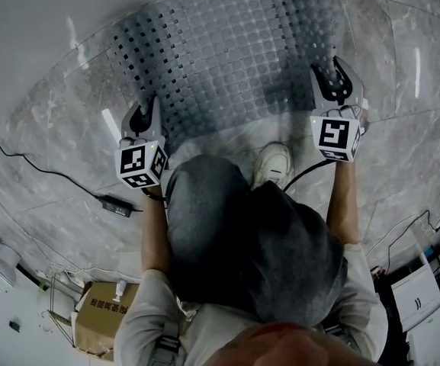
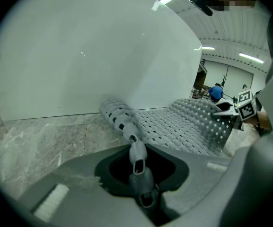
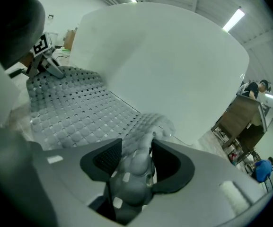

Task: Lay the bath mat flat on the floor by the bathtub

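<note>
Wide-angle view along the right gripper [image 3: 137, 145]. Its two dark jaws stand apart at the bottom centre. A bunched corner of a grey bath mat [image 3: 79, 108], bumpy and dotted with holes, lies between them. The mat spreads away toward the left of the frame, along the foot of a white bathtub wall [image 3: 174, 65] that fills the centre. In the upper left, the left gripper [image 3: 51, 69], with its marker cube, is at the mat's raised far corner. At the right edge stand a wooden cabinet [image 3: 242, 122] and a distant person [image 3: 257, 88].
</note>
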Motion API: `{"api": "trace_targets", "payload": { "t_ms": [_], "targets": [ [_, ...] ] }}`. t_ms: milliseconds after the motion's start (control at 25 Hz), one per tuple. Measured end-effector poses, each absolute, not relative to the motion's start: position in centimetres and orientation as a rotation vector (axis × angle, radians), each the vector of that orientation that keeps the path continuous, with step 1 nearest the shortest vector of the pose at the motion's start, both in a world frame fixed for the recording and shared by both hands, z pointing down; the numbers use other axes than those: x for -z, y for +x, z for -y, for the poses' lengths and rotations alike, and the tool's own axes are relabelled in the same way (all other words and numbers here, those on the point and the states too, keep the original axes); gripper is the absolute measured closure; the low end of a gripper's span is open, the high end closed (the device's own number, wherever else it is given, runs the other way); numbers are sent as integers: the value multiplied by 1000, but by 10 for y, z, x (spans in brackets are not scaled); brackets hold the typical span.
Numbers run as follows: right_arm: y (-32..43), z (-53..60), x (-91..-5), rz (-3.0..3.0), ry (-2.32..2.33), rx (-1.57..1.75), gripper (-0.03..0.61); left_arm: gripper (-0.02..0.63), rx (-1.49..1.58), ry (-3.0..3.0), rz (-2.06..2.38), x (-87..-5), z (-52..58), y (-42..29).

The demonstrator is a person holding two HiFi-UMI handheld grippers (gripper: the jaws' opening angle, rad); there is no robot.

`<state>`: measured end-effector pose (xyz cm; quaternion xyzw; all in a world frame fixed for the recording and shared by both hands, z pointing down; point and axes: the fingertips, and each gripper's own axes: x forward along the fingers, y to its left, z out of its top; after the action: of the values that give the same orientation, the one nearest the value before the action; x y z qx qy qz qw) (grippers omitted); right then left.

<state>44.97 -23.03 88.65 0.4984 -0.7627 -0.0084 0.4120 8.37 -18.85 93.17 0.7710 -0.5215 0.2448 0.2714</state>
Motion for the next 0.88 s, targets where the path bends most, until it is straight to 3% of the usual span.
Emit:
{"api": "trace_targets", "payload": {
  "t_ms": [880],
  "targets": [
    [391, 225, -879, 2042, 1175, 52, 365, 509, -615, 2054, 1395, -931, 190, 82]
  ]
}}
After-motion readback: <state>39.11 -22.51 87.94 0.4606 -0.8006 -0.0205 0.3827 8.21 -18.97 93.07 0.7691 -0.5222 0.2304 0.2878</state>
